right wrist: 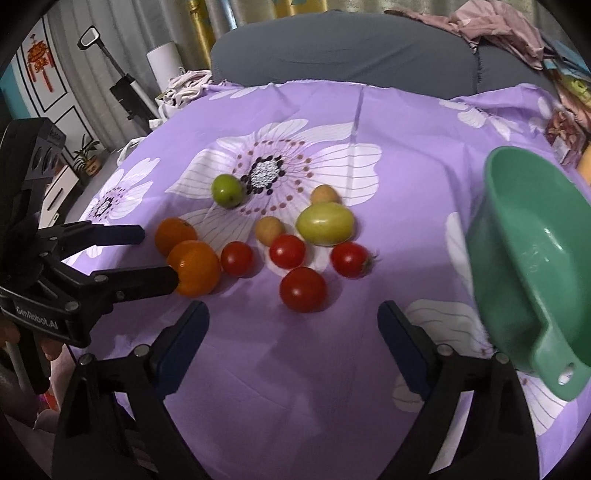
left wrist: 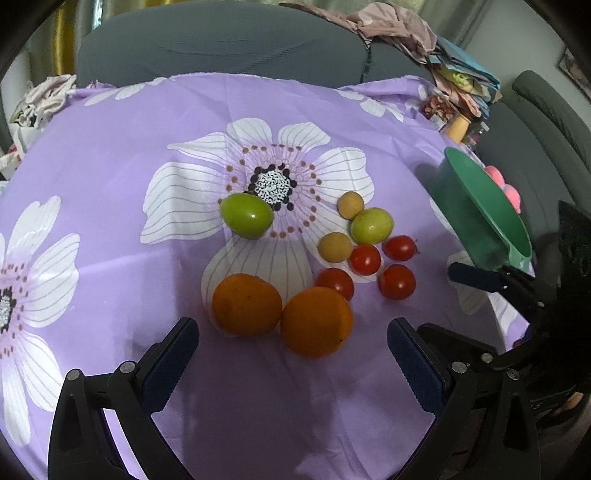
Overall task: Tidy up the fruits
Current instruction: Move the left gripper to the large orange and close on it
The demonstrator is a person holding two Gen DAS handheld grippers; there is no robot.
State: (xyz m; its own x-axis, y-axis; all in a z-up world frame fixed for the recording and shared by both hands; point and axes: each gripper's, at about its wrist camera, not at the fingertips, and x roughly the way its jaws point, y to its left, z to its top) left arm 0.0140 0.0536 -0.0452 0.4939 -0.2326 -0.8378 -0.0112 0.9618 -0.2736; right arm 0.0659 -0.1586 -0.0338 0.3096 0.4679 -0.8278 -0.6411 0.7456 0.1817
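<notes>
On the purple flowered cloth [left wrist: 110, 155] lie two oranges [left wrist: 245, 304] [left wrist: 316, 321], two green fruits [left wrist: 246, 216] [left wrist: 371, 225], two small tan fruits [left wrist: 351, 205] and several red tomatoes [left wrist: 365, 258]. My left gripper [left wrist: 291, 328] stands open just short of the oranges, nothing between its pads. In the right wrist view my right gripper [right wrist: 291, 317] is open and empty, close before a tomato [right wrist: 303, 290]. The left gripper [right wrist: 157, 254] shows there beside the oranges [right wrist: 195, 267]. A green bowl with a handle [right wrist: 535, 258] [left wrist: 480, 206] sits at the right.
A grey sofa [left wrist: 221, 44] runs behind the table, with crumpled clothes [left wrist: 399, 26] on it. Boxes and clutter [left wrist: 458, 92] crowd the far right corner. The cloth drops off at the table's left edge [right wrist: 122, 155]. A vacuum and a white roll [right wrist: 162, 59] stand beyond.
</notes>
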